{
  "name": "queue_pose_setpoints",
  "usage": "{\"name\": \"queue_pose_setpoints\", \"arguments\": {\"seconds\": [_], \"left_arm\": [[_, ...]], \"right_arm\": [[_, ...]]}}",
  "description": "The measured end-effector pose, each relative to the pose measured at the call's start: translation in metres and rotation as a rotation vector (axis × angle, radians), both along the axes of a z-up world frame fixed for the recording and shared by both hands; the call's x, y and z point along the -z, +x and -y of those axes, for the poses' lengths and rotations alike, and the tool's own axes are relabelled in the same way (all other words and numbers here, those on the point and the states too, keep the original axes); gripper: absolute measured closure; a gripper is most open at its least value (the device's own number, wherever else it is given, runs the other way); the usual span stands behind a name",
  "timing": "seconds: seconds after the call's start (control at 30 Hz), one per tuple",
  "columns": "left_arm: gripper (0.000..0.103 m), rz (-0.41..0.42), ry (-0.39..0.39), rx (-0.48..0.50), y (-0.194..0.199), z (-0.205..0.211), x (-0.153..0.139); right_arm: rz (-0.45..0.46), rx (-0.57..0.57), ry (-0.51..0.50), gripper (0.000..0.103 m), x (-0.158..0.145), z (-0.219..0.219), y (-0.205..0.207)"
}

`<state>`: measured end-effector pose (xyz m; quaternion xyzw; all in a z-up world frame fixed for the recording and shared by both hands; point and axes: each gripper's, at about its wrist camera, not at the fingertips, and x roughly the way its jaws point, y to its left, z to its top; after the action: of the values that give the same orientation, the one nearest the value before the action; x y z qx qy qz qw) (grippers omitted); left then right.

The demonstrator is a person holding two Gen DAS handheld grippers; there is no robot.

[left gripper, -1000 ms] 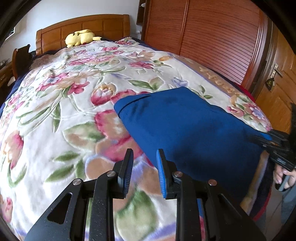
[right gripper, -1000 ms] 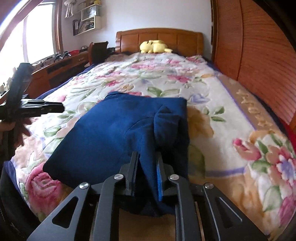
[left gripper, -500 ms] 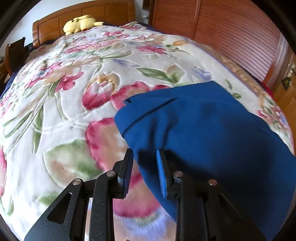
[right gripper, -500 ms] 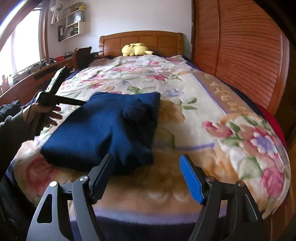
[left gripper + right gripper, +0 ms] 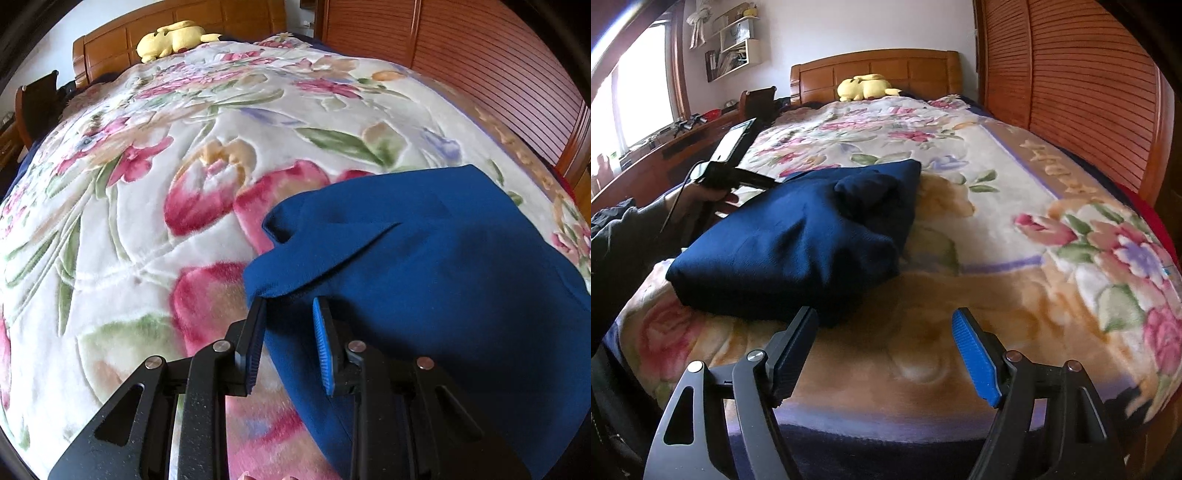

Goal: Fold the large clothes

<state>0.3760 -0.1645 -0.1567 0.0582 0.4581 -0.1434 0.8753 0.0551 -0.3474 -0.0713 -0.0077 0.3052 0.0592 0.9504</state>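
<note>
Bare floral blanket (image 5: 1015,221) right of the folded blue garment (image 5: 798,236), wooden wardrobe (image 5: 1071,92) walling that side

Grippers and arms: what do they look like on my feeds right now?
Both the left gripper and right gripper are matte black linkages with silver pivot pins and ribbed blue fingertip pads. In the right wrist view, the left unit has a black handle and a trailing cable; the arm wears a dark sleeve.
</note>
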Motion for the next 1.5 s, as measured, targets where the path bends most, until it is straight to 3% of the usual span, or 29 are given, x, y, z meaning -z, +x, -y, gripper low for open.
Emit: {"name": "queue_pose_setpoints", "arguments": {"seconds": [0.53,0.73,1.0,1.2,1.3,1.37,1.5], "left_arm": [[0.076,-0.005,0.011,-0.04,0.002,-0.004,0.0],[0.076,-0.056,-0.075,-0.05,0.002,-0.018,0.01],[0.075,-0.052,-0.04,-0.024,0.017,-0.009,0.011],[0.075,-0.096,-0.119,0.008,0.027,-0.019,0.014],[0.08,-0.083,-0.104,0.027,0.024,-0.016,0.01],[0.09,-0.053,-0.082,0.028,0.021,-0.015,0.004],[0.093,0.017,-0.091,0.042,0.009,-0.017,-0.017]], "right_arm": [[-0.012,-0.025,0.015,0.024,0.008,-0.01,0.011],[-0.023,-0.015,0.05,0.024,0.012,-0.007,0.022],[-0.035,-0.015,0.048,0.024,0.016,-0.011,0.028],[-0.055,-0.03,0.102,0.024,0.016,-0.009,0.034],[-0.057,-0.043,0.136,0.024,0.016,-0.01,0.036],[-0.055,-0.056,0.142,0.024,0.017,-0.012,0.037],[-0.058,-0.044,0.126,0.027,0.018,-0.018,0.04]]}}
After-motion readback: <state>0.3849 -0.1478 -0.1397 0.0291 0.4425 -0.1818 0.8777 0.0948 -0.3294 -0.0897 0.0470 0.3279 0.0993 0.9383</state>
